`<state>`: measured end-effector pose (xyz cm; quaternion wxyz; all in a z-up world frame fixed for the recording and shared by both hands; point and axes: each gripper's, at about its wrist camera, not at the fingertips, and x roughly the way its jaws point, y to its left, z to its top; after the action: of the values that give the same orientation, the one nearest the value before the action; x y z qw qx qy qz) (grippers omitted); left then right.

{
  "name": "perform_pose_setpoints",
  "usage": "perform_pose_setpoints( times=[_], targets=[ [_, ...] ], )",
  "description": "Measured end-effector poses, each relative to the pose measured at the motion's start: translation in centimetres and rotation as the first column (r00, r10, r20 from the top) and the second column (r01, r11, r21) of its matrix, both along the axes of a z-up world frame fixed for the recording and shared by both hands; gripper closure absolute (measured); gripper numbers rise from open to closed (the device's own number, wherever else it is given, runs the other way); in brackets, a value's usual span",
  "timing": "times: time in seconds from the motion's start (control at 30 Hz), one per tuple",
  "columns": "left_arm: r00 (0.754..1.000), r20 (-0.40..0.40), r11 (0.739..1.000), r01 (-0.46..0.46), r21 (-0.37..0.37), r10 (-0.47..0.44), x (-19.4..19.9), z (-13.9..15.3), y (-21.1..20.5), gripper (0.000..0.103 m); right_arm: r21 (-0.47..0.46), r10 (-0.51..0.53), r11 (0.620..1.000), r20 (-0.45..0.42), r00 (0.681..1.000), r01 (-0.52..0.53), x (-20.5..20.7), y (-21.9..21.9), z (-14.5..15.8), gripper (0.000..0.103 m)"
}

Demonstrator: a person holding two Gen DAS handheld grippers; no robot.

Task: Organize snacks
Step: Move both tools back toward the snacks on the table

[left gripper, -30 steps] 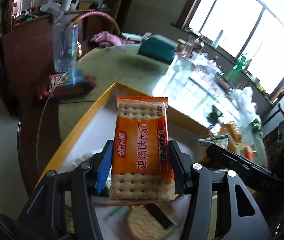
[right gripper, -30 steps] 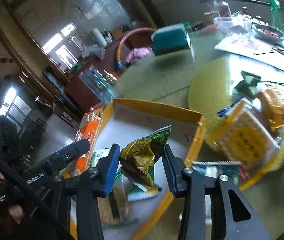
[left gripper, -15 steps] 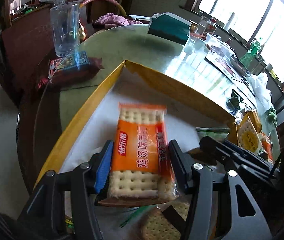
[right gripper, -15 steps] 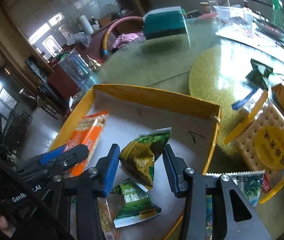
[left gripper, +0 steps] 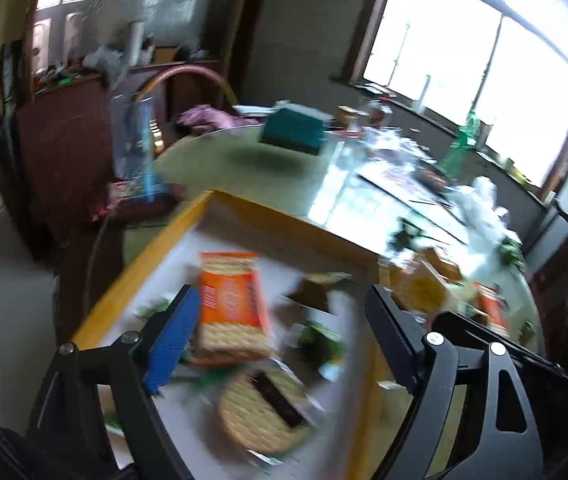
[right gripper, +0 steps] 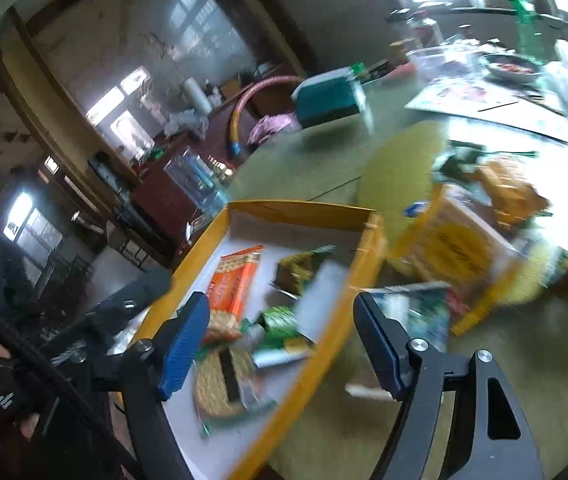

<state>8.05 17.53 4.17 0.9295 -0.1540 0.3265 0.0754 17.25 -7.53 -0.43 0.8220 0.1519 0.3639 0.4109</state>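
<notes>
Your left gripper (left gripper: 280,312) stands wide, its jaws having just been opening, and nothing is clamped — the orange cracker packet (left gripper: 230,306) lies loose in the yellow-walled box (left gripper: 284,216), close by the blue-padded left finger (left gripper: 172,340) but not pressed by it. Your right gripper (right gripper: 280,320) has also just been opening and holds nothing; the green snack pouch (right gripper: 300,266) rests on the box floor beyond its fingertips, beside the orange packet. A round cracker pack (right gripper: 220,382) and a small green wrapper (right gripper: 280,326) lie nearer you in the same box. Outside it, on the counter (right gripper: 308,168), a yellow-labelled cracker pack (right gripper: 456,244) sits on a gold mat (right gripper: 400,160), just past the box's right wall. Both views are blurred.
</notes>
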Motion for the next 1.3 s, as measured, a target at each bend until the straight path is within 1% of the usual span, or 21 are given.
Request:
perform_pose_setpoints(
  times=[0.07,0.13,0.2,0.3,0.4,0.53,0.67,0.77,0.87,1.0,1.17,1.23,1.3],
  targets=[
    [0.999,-0.018,0.999,0.038,-0.012,-0.038,-0.2,-0.3,-1.7,0.019,-0.005,-0.067,0.998,0.015,0.998,0.067,-0.5,-2.5,-0.7,0.028],
    [0.996,-0.04,0.997,0.08,-0.021,-0.081,-0.1,-0.7,-3.5,0.019,-0.014,-0.1,0.995,-0.001,0.995,0.1,-0.6,-4.4,-1.7,0.028],
    [0.992,-0.046,0.993,0.113,-0.017,-0.114,-0.2,-1.1,-5.2,0.019,-0.002,-0.093,0.996,-0.031,0.995,0.093,-0.5,-5.8,-2.6,0.028],
    [0.987,-0.067,0.989,0.147,-0.003,-0.147,0.0,-1.4,-7.0,0.019,-0.006,-0.098,0.995,-0.046,0.994,0.098,-0.7,-7.8,-3.5,0.028],
    [0.98,-0.069,0.982,0.188,0.006,-0.187,-0.1,-1.3,-8.6,0.019,0.007,-0.109,0.994,-0.067,0.992,0.11,-0.6,-9.4,-3.9,0.028],
    [0.975,-0.072,0.977,0.213,0.018,-0.211,-0.2,-1.3,-10.0,0.019,0.032,-0.119,0.992,-0.081,0.99,0.122,-0.5,-10.8,-4.2,0.028],
    [0.974,-0.081,0.976,0.216,0.031,-0.213,-0.2,-1.6,-10.5,0.019,0.023,-0.131,0.991,-0.078,0.988,0.133,-0.3,-11.1,-4.3,0.028],
    [0.973,-0.084,0.976,0.219,0.02,-0.216,-0.2,-1.7,-10.4,0.019,0.014,-0.139,0.99,-0.092,0.986,0.141,-0.1,-11.6,-4.7,0.028],
    [0.974,-0.087,0.976,0.214,0.027,-0.211,-0.2,-1.9,-10.4,0.019,0.02,-0.147,0.989,-0.099,0.984,0.149,0.2,-12.4,-4.9,0.028],
    [0.975,-0.082,0.978,0.21,0.022,-0.207,-0.4,-1.8,-10.2,0.019,0.0,-0.166,0.986,-0.124,0.978,0.167,0.9,-12.8,-5.3,0.028],
    [0.975,-0.09,0.978,0.207,0.017,-0.205,-0.3,-2.0,-9.8,0.019,-0.022,-0.146,0.989,-0.142,0.979,0.145,2.4,-12.2,-5.9,0.028],
    [0.974,-0.09,0.977,0.213,0.022,-0.21,-0.4,-2.1,-9.8,0.019,-0.038,-0.154,0.988,-0.133,0.979,0.151,3.2,-12.2,-5.9,0.028],
    [0.973,-0.093,0.977,0.214,0.024,-0.211,-0.4,-2.2,-9.8,0.019,-0.079,-0.191,0.98,-0.103,0.976,0.183,4.0,-12.8,-5.5,0.028]
  ],
)
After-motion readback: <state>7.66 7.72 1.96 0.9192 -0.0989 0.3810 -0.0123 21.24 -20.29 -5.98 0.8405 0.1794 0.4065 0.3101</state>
